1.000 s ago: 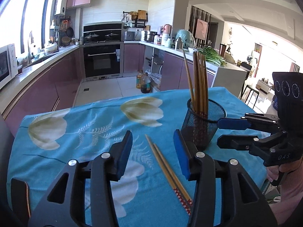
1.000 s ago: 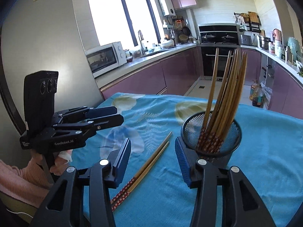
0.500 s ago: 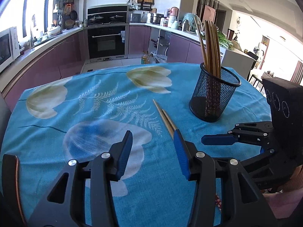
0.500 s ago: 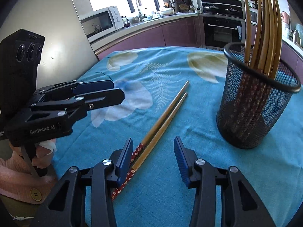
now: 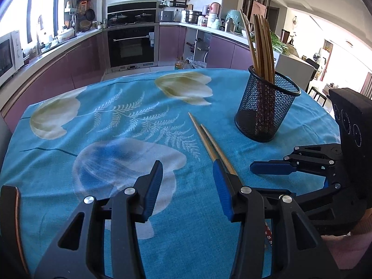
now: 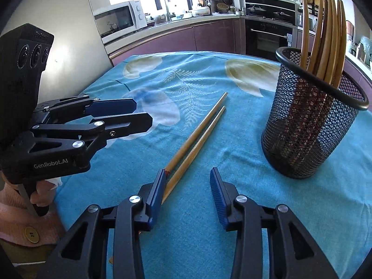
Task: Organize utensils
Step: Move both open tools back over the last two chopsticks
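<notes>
Two wooden chopsticks lie side by side on the blue flowered tablecloth, patterned ends towards me. A black mesh holder to their right holds several more chopsticks upright. My right gripper hangs low over the near ends of the loose pair; its jaws are closing, one chopstick lies just inside the left finger, and no pad presses on it. My left gripper stands open with nothing between its fingers, left of the chopsticks, which run under its right finger. The holder is at the right.
The table's far edge drops to a kitchen floor with purple cabinets and an oven. A microwave sits on the counter. A hand in a pink sleeve holds the left gripper at the table's near left corner.
Both grippers have sunk towards the table and tipped downward, so the loose chopsticks and holder look closer. The right gripper's jaws have narrowed a little.
</notes>
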